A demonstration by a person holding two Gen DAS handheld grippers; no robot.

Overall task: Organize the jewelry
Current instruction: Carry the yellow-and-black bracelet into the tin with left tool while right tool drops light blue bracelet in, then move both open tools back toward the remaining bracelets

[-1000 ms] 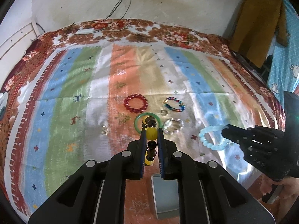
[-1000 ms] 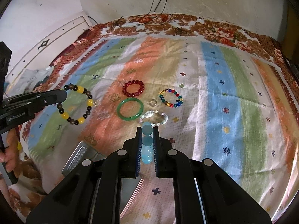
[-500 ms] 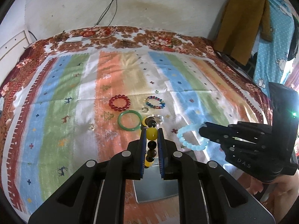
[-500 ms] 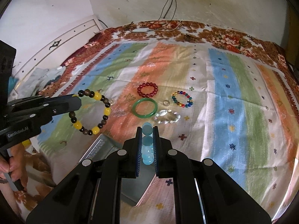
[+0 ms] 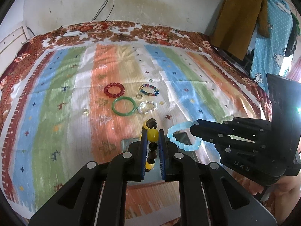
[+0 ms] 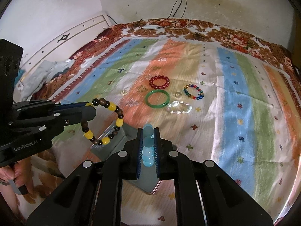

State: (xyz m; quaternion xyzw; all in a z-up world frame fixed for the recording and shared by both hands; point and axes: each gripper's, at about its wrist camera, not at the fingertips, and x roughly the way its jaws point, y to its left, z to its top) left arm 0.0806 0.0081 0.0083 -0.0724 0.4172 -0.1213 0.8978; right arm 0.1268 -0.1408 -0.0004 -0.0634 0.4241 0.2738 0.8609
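Observation:
My left gripper [image 5: 152, 133] is shut on a yellow and brown bead bracelet [image 5: 152, 134], which hangs as a loop from its tips in the right wrist view [image 6: 112, 106]. My right gripper [image 6: 148, 133] is shut on a pale blue bead bracelet [image 6: 147, 143], whose loop also shows in the left wrist view [image 5: 181, 146]. Both grippers hover side by side over a grey metal box [image 6: 129, 131] at the near edge of the striped bedspread [image 5: 56, 113]. Farther out lie a red bead bracelet [image 5: 113, 95], a green bangle [image 5: 124, 114], a multicoloured bracelet [image 5: 150, 94] and a clear crystal bracelet [image 5: 144, 110].
Two small rings [image 5: 138, 96] [image 5: 86, 111] lie among the bracelets. Cables [image 5: 101, 9] run from a wall socket onto the far edge of the bed. Clothes [image 5: 240, 18] hang at the right. A white headboard [image 6: 65, 39] stands at the left. A person's hand [image 6: 11, 173] grips the left handle.
Both grippers have drawn back toward the near edge with their bracelets and now hang over the grey box. The jewellery on the bedspread looks farther away. Neither grip has changed.

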